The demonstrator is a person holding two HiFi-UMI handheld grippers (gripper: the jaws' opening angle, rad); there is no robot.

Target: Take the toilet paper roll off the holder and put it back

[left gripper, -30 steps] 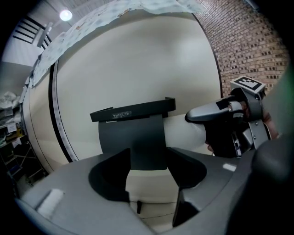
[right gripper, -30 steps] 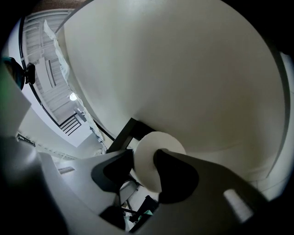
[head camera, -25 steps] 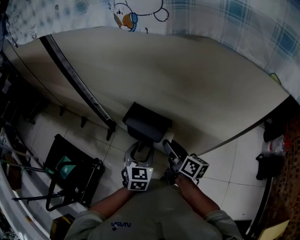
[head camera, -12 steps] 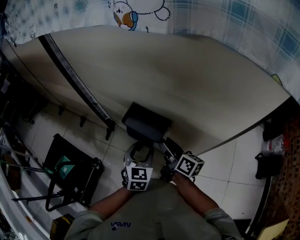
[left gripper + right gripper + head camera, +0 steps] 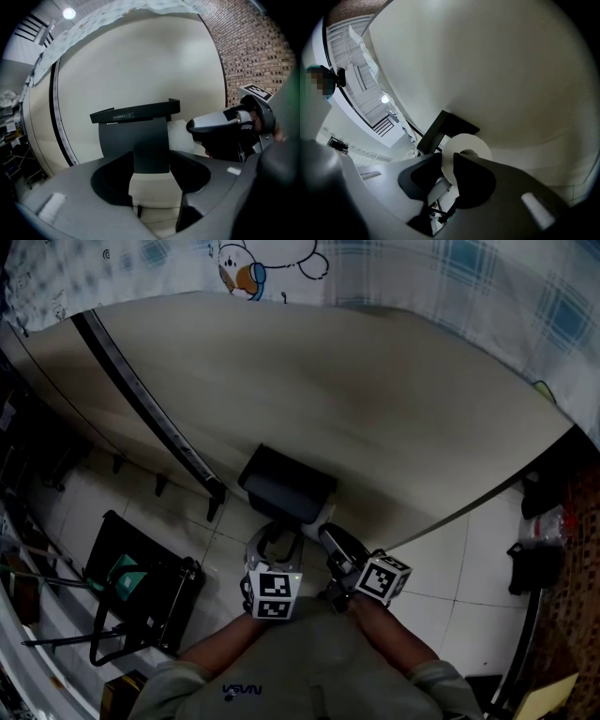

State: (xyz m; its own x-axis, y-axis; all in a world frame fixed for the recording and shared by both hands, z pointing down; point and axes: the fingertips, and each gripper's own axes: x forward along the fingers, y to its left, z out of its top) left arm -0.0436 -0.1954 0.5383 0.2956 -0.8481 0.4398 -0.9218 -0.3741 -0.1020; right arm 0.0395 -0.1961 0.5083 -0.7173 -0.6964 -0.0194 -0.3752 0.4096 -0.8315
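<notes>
The right tool (image 5: 447,161) has just been closing, with the wall of the toilet paper roll (image 5: 476,142) caught between its jaws. The left tool (image 5: 274,538) sits where it sat a second ago.

In the head view we look down on the black toilet paper holder (image 5: 286,482), fixed to a beige wall panel (image 5: 375,399). Both tools are drawn up just beneath it, the right one angled in at the holder's right end.

In the left gripper view, that tool's jaws stand apart on either side of the holder's dark front piece. We cannot tell whether the pads press on it or only flank it. The roll shows white at the holder's right side, with the right tool reaching in to it.

In the right gripper view, the jaws are narrowed onto the roll's paper wall. One jaw lies outside the roll and the other toward its core, and the roll is still seated under the holder.

We judge that the take-off grasp is being made. The next move calls for drawing the roll out sideways along its support without crushing the paper, while the left tool steadies the holder. The roll must then be lined up to slide back on.
</notes>
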